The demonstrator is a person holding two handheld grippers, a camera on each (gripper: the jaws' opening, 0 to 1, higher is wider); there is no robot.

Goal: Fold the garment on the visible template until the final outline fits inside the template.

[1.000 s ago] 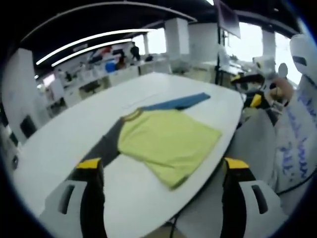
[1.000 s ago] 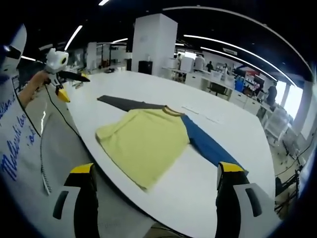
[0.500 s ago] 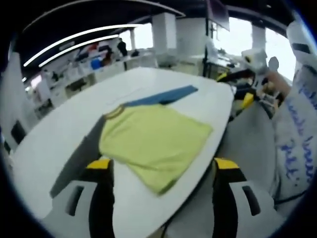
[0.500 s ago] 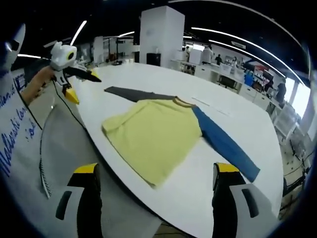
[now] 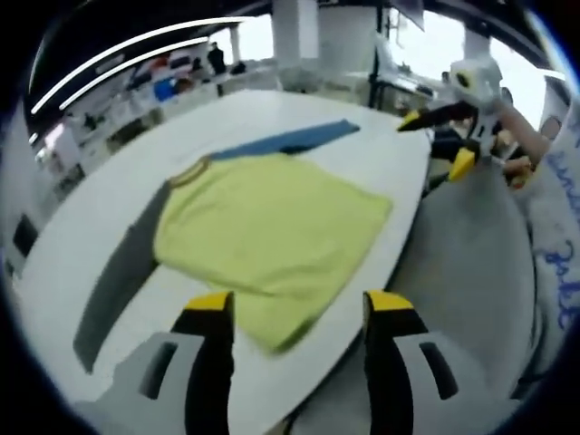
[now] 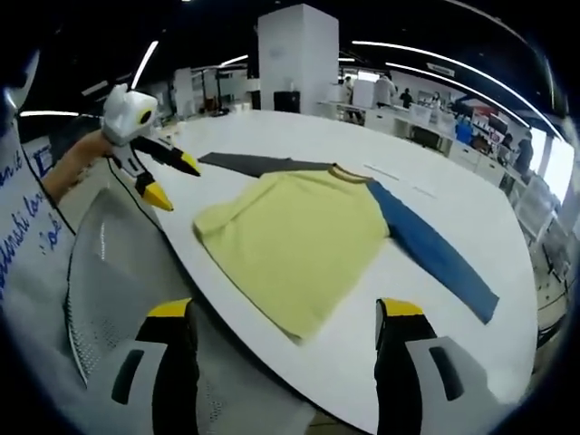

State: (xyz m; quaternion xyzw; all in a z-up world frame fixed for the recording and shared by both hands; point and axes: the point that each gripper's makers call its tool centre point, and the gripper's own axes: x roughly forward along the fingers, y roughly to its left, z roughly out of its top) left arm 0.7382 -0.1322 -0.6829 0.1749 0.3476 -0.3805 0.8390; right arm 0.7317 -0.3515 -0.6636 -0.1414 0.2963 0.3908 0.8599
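Yellow shirt flat on table, both tools released, template indiscernible

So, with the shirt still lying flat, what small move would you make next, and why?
Probably lower the open left gripper onto the near hem of the yellow shirt and pinch it: the shirt lies unfolded, both sleeves spread, and the hem sits between its jaws.

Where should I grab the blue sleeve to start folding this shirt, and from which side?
Probably at the cuff end of the blue sleeve, coming in from beyond its tip with the right gripper, whose jaws stand open. The sleeve lies flat and straight out from the yellow body on the white table, so its free end lifts most easily and can be carried back over the body.
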